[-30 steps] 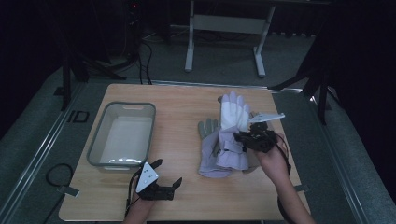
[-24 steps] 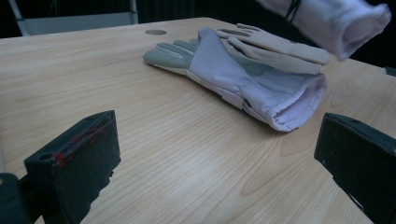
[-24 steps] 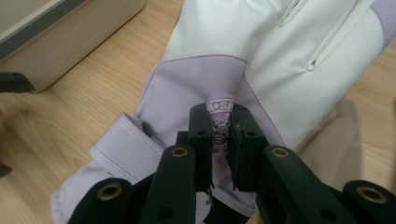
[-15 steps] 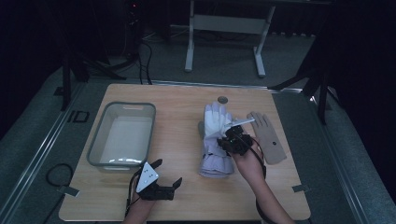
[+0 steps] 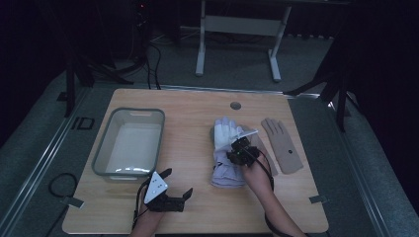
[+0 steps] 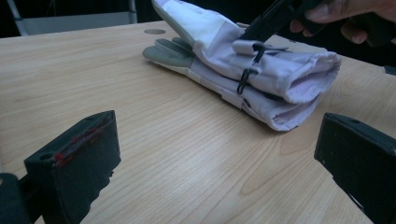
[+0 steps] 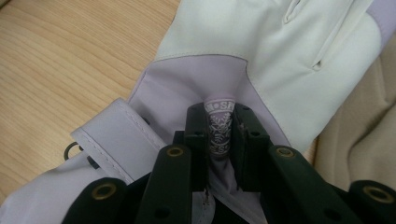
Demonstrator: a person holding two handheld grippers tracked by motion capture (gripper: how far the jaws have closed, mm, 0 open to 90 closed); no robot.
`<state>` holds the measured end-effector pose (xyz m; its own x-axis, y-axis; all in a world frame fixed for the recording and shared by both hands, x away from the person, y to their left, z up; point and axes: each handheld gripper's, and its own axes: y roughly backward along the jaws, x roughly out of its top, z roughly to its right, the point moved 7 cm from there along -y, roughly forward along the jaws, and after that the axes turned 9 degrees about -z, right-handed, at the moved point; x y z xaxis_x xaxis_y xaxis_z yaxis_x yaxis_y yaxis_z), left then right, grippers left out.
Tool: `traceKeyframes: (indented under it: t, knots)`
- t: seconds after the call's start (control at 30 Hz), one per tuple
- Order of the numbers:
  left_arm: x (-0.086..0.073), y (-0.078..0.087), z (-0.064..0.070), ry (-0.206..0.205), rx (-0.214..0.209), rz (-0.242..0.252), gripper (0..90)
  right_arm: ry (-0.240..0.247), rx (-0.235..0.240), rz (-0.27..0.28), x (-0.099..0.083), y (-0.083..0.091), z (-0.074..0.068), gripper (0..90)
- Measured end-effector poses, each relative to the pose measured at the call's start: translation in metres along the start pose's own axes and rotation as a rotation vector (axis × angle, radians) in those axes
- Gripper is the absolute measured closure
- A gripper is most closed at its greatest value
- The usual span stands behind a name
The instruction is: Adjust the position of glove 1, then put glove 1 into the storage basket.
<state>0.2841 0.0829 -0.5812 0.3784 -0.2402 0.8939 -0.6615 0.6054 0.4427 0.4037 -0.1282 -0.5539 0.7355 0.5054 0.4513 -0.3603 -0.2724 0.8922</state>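
The right gripper is pinching the label tab of the top glove, lying on another mid-table, while the left gripper is waiting released; being soft and light, it is likely best gripped by that stiffer tab.

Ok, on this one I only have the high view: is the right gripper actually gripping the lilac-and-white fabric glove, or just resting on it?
Observer: Gripping. In the right gripper view, the right gripper is shut on a patterned woven label on the lilac-and-white fabric glove.
Operator: And the left gripper, holding anything?
Observer: No. The left gripper is open, with bare wooden table between its jaws.
Operator: Is that pile one glove or two?
Observer: Two. The left gripper view shows a grey-green glove lying under the lilac one.
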Motion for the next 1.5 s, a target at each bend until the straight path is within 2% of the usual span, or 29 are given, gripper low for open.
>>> traceKeyframes:
  t: [0.13,0.23,0.43,0.53,0.8,0.87,0.9,0.93,1.0,1.03,1.13,1.17,1.2,1.23,1.3,1.33,1.4,1.47,1.5]
  knots:
    - [0.0,0.0,0.0,0.001,-0.001,-0.002,0.2,0.027,0.01,0.009,-0.001,-0.004,-0.003,77.3]
    - [0.0,0.0,0.0,0.0,0.0,-0.002,0.2,0.051,0.052,-0.001,-0.002,-0.005,-0.008,77.5]
    - [0.0,0.0,0.0,0.002,0.002,-0.003,0.2,0.091,0.054,0.005,-0.003,-0.003,-0.021,75.6]
    - [0.0,-0.001,0.0,0.003,0.0,-0.004,0.2,0.088,0.054,0.017,-0.003,-0.002,-0.02,70.5]
    - [0.0,-0.003,0.0,-0.003,0.005,-0.033,0.2,0.075,0.106,0.086,-0.001,0.019,-0.012,41.5]
    - [-0.001,-0.004,0.0,0.011,-0.002,-0.045,0.2,0.074,0.122,0.104,-0.002,0.025,-0.009,33.0]
    - [0.0,-0.005,0.0,0.018,-0.007,-0.059,0.2,0.079,0.132,0.109,-0.003,0.027,-0.006,24.9]
    - [0.0,-0.005,0.001,0.028,-0.021,-0.069,0.1,0.084,0.136,0.139,-0.003,0.029,-0.004,17.5]
    - [0.004,-0.005,0.004,0.037,-0.038,-0.071,0.2,0.096,0.138,0.171,-0.005,0.033,0.001,12.4]
    - [0.006,-0.004,0.007,0.03,-0.043,-0.07,0.2,0.102,0.142,0.161,-0.007,0.034,0.004,12.1]
    - [0.015,-0.003,0.017,0.001,-0.058,-0.066,0.2,0.082,0.19,0.21,-0.01,0.04,0.013,13.7]
    - [0.019,-0.004,0.024,-0.014,-0.074,-0.072,0.2,0.085,0.193,0.221,-0.011,0.041,0.016,13.7]
    - [0.019,-0.004,0.024,-0.014,-0.074,-0.072,0.2,0.085,0.193,0.221,-0.011,0.041,0.016,13.7]
    - [0.021,-0.005,0.027,-0.013,-0.086,-0.08,0.2,0.095,0.181,0.266,-0.011,0.046,0.02,13.8]
    - [0.025,-0.008,0.03,-0.023,-0.084,-0.106,0.2,0.121,0.179,0.303,-0.012,0.05,0.021,13.8]
    - [0.027,-0.009,0.03,-0.02,-0.084,-0.117,0.2,0.123,0.184,0.299,-0.013,0.052,0.021,13.8]
    - [0.032,-0.013,0.029,0.006,-0.08,-0.139,0.2,0.094,0.192,0.258,-0.016,0.053,0.022,13.6]
    - [0.038,-0.017,0.028,0.023,-0.083,-0.148,0.2,0.067,0.195,0.269,-0.017,0.056,0.023,11.7]
    - [0.041,-0.019,0.028,0.022,-0.079,-0.157,0.2,0.072,0.197,0.274,-0.017,0.058,0.022,10.2]
